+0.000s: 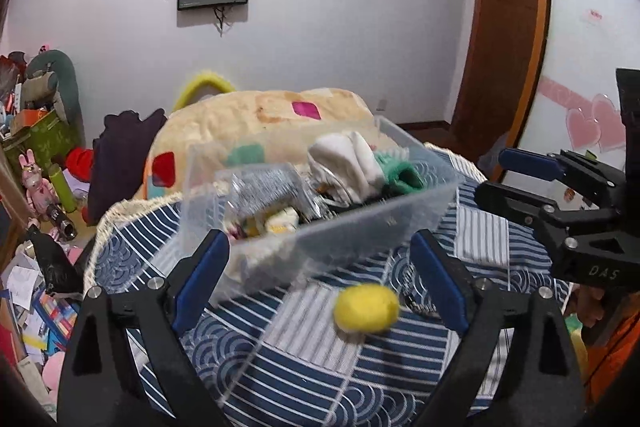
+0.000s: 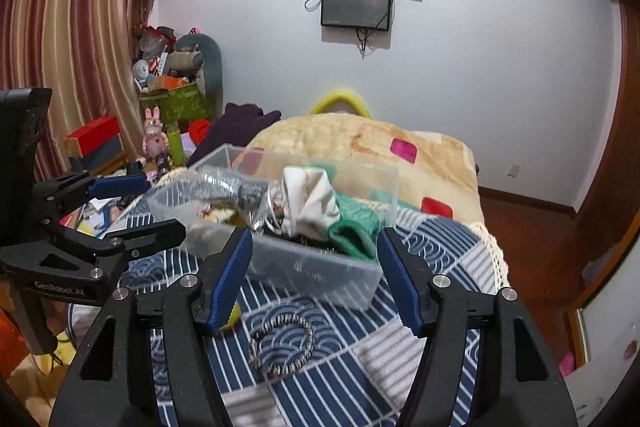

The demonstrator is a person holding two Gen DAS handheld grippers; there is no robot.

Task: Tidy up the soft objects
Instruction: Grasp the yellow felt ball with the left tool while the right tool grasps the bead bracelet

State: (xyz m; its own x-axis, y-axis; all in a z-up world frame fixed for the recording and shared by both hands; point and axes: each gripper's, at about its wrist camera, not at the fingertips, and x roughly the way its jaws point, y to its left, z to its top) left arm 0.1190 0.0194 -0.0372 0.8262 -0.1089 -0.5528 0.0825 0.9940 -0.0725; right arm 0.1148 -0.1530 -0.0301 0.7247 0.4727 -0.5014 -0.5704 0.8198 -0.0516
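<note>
A round table under a blue-and-white patterned tablecloth (image 1: 280, 359) (image 2: 424, 251) is carrying everything here. A clear plastic bin (image 1: 320, 227) (image 2: 320, 267) is sitting toward the table's far edge, holding a white cloth (image 1: 348, 163) (image 2: 308, 203), a green knit piece (image 1: 400, 175) (image 2: 356, 231), a crinkled silvery packet (image 1: 264, 187) (image 2: 232, 191) and small yellowish items too blurred to name. The left gripper (image 1: 320, 275) (image 2: 136, 203) is hanging wide open at the near edge, gripping nothing. The right gripper (image 2: 316, 279) (image 1: 504, 175) is likewise gaping wide and empty, its blue pads (image 2: 228, 283) framing the bin. A yellow pom-pom (image 1: 366, 307) is lying on the cloth just in front of the bin, between the left fingers. A braided hair tie (image 2: 280, 343) is resting near the pom-pom, closer to the near edge.
</note>
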